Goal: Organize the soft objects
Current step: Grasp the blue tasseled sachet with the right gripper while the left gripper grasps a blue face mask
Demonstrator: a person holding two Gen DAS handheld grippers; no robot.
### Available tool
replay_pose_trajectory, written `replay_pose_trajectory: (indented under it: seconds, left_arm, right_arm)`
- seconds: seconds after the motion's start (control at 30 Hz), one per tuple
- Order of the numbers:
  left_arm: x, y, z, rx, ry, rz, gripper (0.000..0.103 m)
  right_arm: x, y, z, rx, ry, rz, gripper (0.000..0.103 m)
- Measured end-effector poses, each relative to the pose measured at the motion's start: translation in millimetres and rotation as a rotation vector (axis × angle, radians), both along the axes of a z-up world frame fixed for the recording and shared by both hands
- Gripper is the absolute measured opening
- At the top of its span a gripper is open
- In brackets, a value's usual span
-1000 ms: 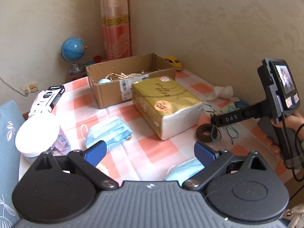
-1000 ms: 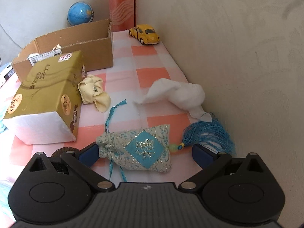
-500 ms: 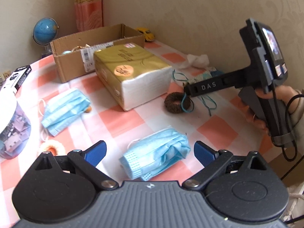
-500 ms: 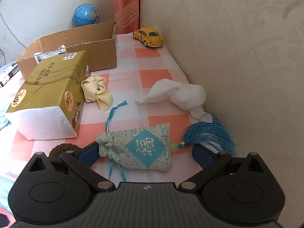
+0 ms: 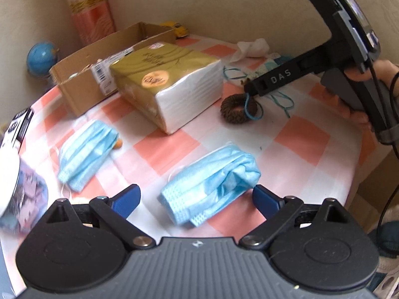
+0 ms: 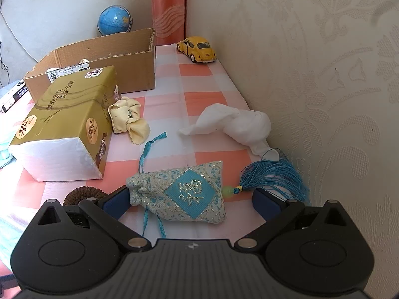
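My left gripper (image 5: 195,198) is open, its jaws on either side of a crumpled blue face mask (image 5: 212,184) lying on the checked tablecloth. A second blue mask (image 5: 86,154) lies to the left. My right gripper (image 6: 190,200) is open around a blue embroidered sachet (image 6: 182,190) with a blue tassel (image 6: 274,177). A white cloth (image 6: 234,123), a cream cloth (image 6: 127,118) and a brown hair tie (image 5: 238,108) lie nearby. The right gripper's body (image 5: 324,57) shows in the left wrist view.
A gold tissue pack (image 5: 169,79) and an open cardboard box (image 5: 99,67) stand mid-table. A yellow toy car (image 6: 197,48), a globe (image 6: 113,22) and a wall bound the far side. A white-lidded jar (image 5: 15,189) stands at the left. The table edge (image 5: 356,164) is at the right.
My left gripper swung right and came down over the near blue mask, which now lies between its jaws. My right gripper barely moved and stays around the sachet.
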State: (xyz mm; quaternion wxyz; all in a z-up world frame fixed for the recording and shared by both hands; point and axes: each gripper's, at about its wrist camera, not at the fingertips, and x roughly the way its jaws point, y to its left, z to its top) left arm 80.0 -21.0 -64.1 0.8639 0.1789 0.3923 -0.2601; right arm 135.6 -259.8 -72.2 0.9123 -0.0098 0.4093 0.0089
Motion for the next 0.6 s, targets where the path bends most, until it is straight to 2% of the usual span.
replay_pose_trajectory:
  seconds: [0.1, 0.27, 0.37, 0.5, 0.57, 0.6]
  left_arm:
    - [7, -7, 0, -0.004, 0.007, -0.033, 0.09]
    - [5, -20, 1, -0.055, 0.086, -0.133, 0.089]
    - [-3, -22, 2, -0.026, 0.095, -0.194, 0.087]
    - [-1, -19, 4, 0.0, 0.079, -0.197, 0.073]
    - [4, -16, 4, -0.023, 0.084, -0.169, 0.064]
    - [6, -14, 3, -0.042, 0.092, -0.158, 0.056]
  right_arm:
    - [0, 0, 0, 0.0, 0.0, -0.001, 0.103]
    - [0, 0, 0, 0.0, 0.0, 0.002, 0.103]
    - [-1, 0, 0, 0.001, 0.0, 0.009, 0.103]
    - [-2, -1, -1, 0.002, -0.011, 0.011, 0.103]
    - [-3, -1, -1, 0.001, -0.02, 0.017, 0.103]
    - [-4, -2, -1, 0.002, -0.022, 0.021, 0.103]
